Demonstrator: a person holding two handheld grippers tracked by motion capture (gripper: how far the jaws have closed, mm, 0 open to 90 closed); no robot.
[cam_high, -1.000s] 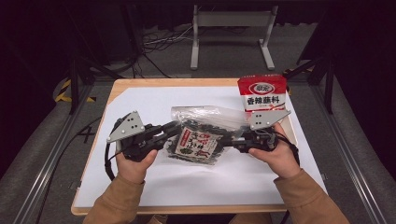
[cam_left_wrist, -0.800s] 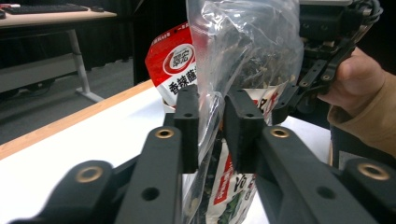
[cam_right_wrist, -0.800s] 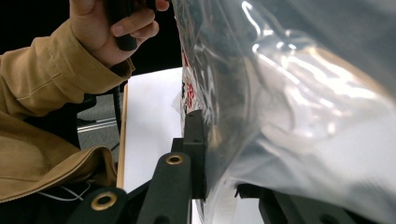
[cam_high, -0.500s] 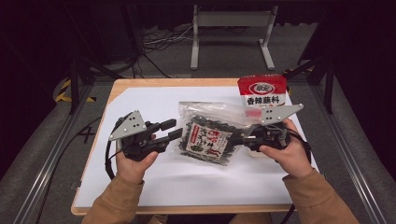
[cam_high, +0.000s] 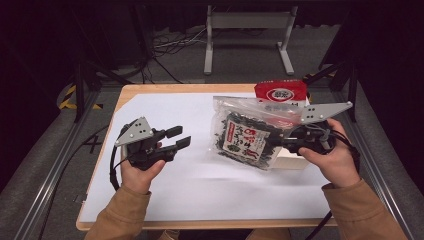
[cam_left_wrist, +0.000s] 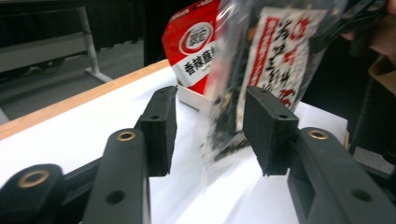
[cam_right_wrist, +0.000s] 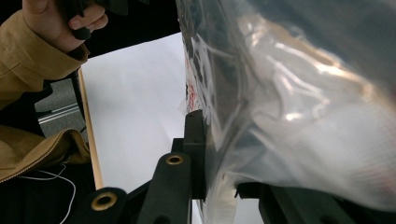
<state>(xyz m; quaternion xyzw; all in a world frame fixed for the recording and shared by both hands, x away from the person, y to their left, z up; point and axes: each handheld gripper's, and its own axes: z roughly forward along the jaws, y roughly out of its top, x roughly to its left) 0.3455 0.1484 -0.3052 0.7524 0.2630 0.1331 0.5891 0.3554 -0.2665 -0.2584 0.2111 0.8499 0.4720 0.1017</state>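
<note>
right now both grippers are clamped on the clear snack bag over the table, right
Not quite: only the right gripper is clamped on the clear snack bag. The left gripper has just opened its jaws and let go; the high view shows it apart from the bag.

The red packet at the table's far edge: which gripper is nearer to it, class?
The right. The right gripper sits just in front of the red packet, clamped on the clear bag. The left gripper stands open, far across the table from it.
</note>
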